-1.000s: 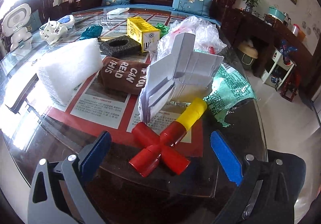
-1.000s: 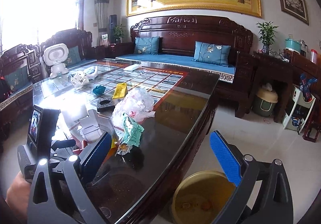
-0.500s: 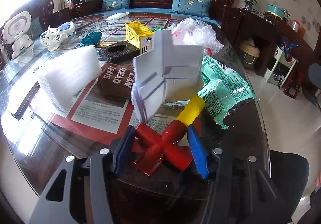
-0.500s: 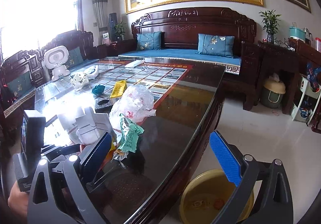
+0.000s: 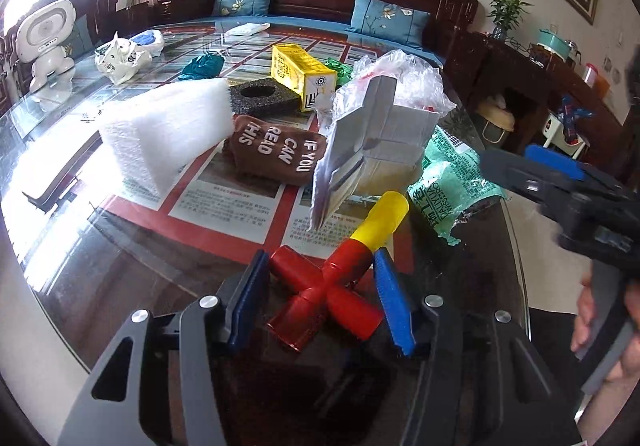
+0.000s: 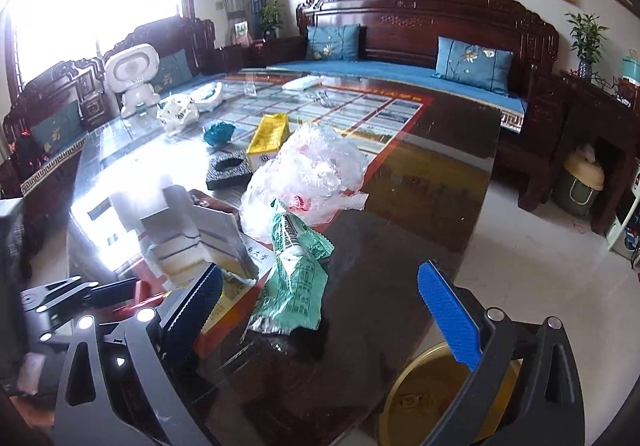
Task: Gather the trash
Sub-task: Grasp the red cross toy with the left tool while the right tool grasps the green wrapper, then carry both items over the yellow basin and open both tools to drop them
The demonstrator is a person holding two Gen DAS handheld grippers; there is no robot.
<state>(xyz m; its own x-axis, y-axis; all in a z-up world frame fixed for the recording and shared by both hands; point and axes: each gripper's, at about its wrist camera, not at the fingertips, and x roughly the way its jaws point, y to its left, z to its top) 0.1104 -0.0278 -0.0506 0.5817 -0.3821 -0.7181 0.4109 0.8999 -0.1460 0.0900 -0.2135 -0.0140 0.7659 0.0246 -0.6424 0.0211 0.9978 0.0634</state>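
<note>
Nearest, the left claw [image 5: 320, 298] grips a red cross-shaped plastic connector [image 5: 326, 292], its blue pads pressed on the arms; the jaws closed on it within the last second. A yellow tube [image 5: 382, 220] extends from the connector. Both lie on the glass-topped desk [image 5: 120, 246]. Just beyond stands a folded white cardboard piece [image 5: 376, 138], with a green wrapper [image 6: 298, 274] beside it. The right claw [image 6: 320, 306] hovers open, empty, near that wrapper. Farther: a white foam block [image 5: 164, 134], a brown cloth [image 5: 276, 152], a clear plastic bag [image 6: 312, 174], a yellow carton [image 5: 302, 76].
</note>
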